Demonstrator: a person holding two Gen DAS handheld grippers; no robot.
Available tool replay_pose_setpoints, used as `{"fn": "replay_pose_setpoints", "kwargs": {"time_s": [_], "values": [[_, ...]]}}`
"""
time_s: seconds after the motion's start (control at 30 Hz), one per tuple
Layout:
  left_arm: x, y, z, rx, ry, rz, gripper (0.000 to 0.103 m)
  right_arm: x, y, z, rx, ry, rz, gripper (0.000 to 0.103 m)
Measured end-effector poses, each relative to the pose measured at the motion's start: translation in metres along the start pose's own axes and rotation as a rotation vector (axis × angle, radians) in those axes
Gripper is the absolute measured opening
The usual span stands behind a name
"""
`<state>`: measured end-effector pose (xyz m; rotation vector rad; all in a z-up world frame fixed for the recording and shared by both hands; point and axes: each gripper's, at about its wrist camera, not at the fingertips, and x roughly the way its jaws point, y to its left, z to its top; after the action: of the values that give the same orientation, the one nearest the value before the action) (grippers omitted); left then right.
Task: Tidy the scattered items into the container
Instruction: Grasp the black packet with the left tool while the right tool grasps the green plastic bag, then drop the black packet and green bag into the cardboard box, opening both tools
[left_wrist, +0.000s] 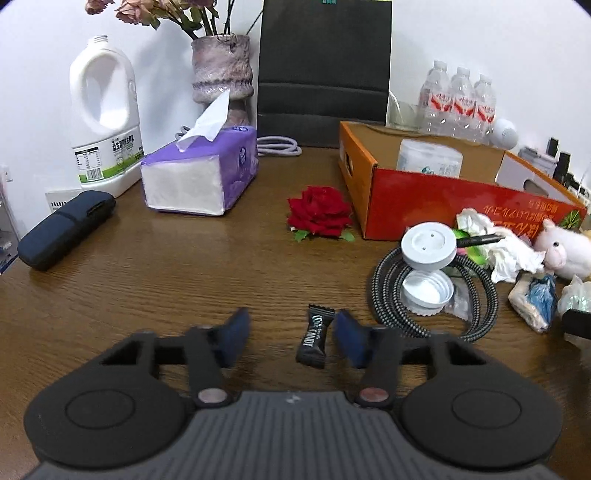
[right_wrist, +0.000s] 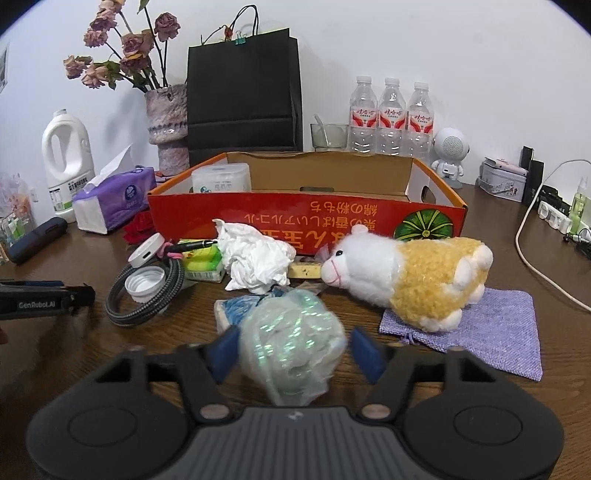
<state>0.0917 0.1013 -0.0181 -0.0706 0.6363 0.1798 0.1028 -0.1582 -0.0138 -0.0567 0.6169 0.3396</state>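
Note:
A black wrapped candy lies on the wooden table between the fingers of my left gripper. It sits close to the right pad, with a clear gap to the left pad. My right gripper straddles a crumpled iridescent plastic ball; a sliver of table shows beside its right pad. The orange-red cardboard box stands behind, with a white tub inside. In front of it lie a plush sheep, a crumpled tissue, a coiled cable, a white cap and a red rose.
A purple tissue pack, a milk jug, a dark case and a vase stand at the left. A black paper bag and water bottles line the wall. A purple pouch and a white cord lie at the right.

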Motion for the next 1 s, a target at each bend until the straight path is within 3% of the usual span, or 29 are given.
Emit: {"fn": "replay_pose_setpoints", "kwargs": {"time_s": [0.1,0.17,0.63,0.83,1.0], "values": [[-0.004,-0.001,-0.002,0.02,0.0,-0.052,0.016,-0.004,-0.001,-0.001,0.005,-0.012,0.009,0.05],[-0.007,-0.003,-0.004,0.029,-0.002,-0.079,0.013,-0.008,-0.002,-0.002,0.01,-0.022,0.015,0.048],[-0.046,-0.006,-0.001,-0.004,-0.092,-0.169,0.012,-0.037,-0.014,-0.006,0.021,-0.075,0.014,0.047],[-0.065,-0.026,0.042,0.001,-0.194,-0.268,0.012,-0.043,-0.022,0.027,-0.001,-0.158,0.001,0.047],[-0.05,-0.061,0.096,0.013,-0.228,-0.349,0.012,-0.028,-0.034,0.079,-0.018,-0.21,-0.008,0.047]]}}
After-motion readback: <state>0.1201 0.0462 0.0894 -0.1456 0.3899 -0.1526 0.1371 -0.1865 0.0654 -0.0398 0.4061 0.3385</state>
